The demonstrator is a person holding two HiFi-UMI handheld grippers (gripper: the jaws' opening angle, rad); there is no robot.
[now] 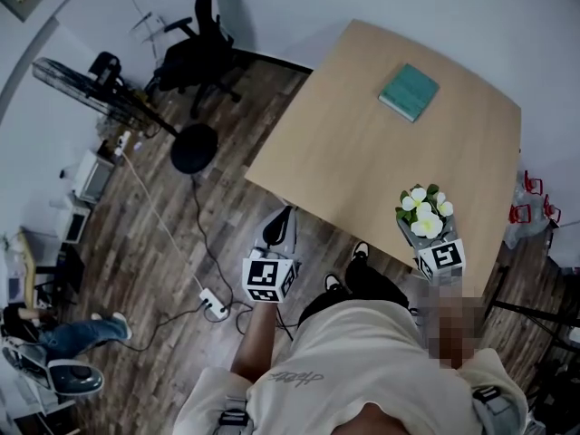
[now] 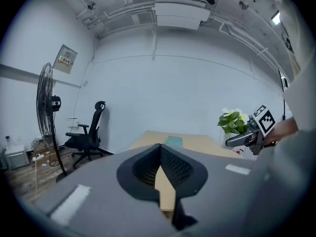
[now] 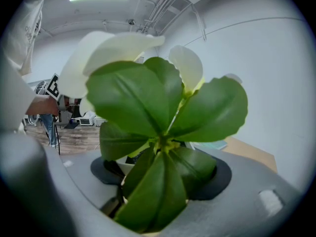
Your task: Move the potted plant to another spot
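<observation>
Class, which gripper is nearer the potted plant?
Right. The right gripper is shut on the potted plant; the left gripper hangs off the table edge, well apart from it.

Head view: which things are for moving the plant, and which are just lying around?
For the job: potted plant, right gripper holding it, table.
Just lying about: teal book, office chair, fan, power strip.

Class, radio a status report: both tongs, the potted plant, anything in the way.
Right tongs shut on potted plant, at near edge of table. Left tongs shut, empty. Book far across, not blocking.
</observation>
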